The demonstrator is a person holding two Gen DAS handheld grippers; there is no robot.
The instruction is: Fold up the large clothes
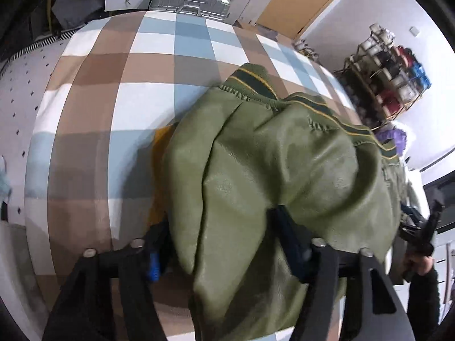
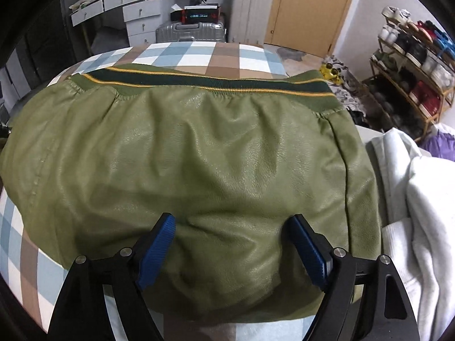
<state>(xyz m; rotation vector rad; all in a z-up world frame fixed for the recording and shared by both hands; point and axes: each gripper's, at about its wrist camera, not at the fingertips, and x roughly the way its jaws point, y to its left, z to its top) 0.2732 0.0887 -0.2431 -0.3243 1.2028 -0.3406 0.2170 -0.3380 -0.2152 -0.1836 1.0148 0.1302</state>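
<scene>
Two claws hang over one green jacket (image 2: 199, 156), which lies on the checked bed (image 2: 199, 54) with its striped hem at 12 o'clock. The right claw (image 2: 231, 251) is wide open and holds nothing, its blue pads (image 2: 156, 253) either side of a soft bump. The left claw (image 1: 224, 253) has a fold between its fingers; I cannot tell if it pinches. White cloth (image 2: 412, 199) waits at 3 o'clock.
</scene>
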